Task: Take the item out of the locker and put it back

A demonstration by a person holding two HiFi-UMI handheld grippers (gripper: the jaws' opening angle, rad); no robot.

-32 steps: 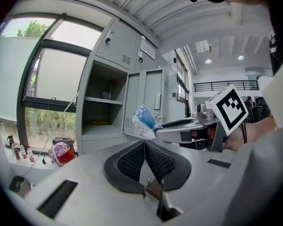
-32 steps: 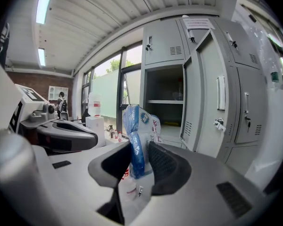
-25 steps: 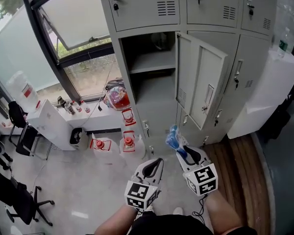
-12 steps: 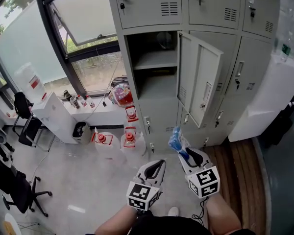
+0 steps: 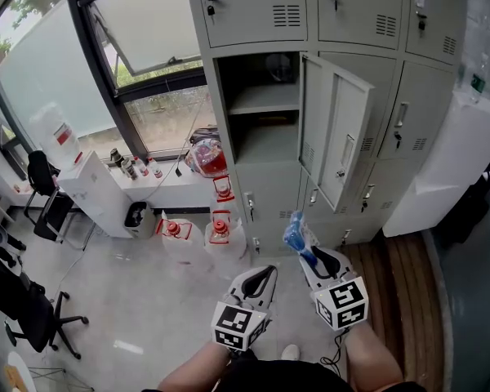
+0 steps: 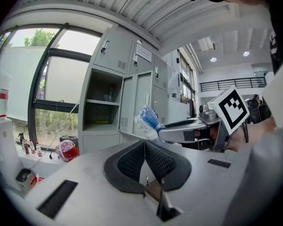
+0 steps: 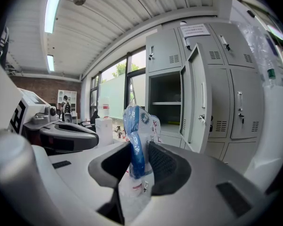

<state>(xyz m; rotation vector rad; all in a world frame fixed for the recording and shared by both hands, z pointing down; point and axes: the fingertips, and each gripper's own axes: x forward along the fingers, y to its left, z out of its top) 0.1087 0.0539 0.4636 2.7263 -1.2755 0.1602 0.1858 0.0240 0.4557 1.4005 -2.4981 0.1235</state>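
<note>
Before a bank of grey lockers, a clear plastic packet (image 5: 293, 233) with blue contents is seen clamped in the right gripper (image 5: 302, 253), well clear of the open locker (image 5: 265, 137) and above the pale floor (image 5: 131, 300). In the right gripper view, the ribbed pads (image 7: 162, 161) are shown closed partway onto the packet (image 7: 133, 135). It stands upright between them and rises above the tips, its clear lower end hanging down into the throat of the right gripper (image 7: 139, 149). The left gripper (image 5: 267, 273) is carried just beside it at about the same height, and nothing is held in it. In the left gripper view, the jaws of the left gripper (image 6: 144, 144) are seen pressed together from root to tip, with no gap between them. The locker's door (image 5: 336, 141) is pictured swung out to the right, and a shelf (image 5: 265, 100) is seen dividing the compartment into an upper and a lower space. Whether anything is stored inside cannot be told from these views. Two water jugs (image 5: 178, 237) with red caps are seen on the floor at the foot of the lockers. A red bag (image 5: 206, 158) is propped on the window sill (image 5: 167, 193) beside them.
</note>
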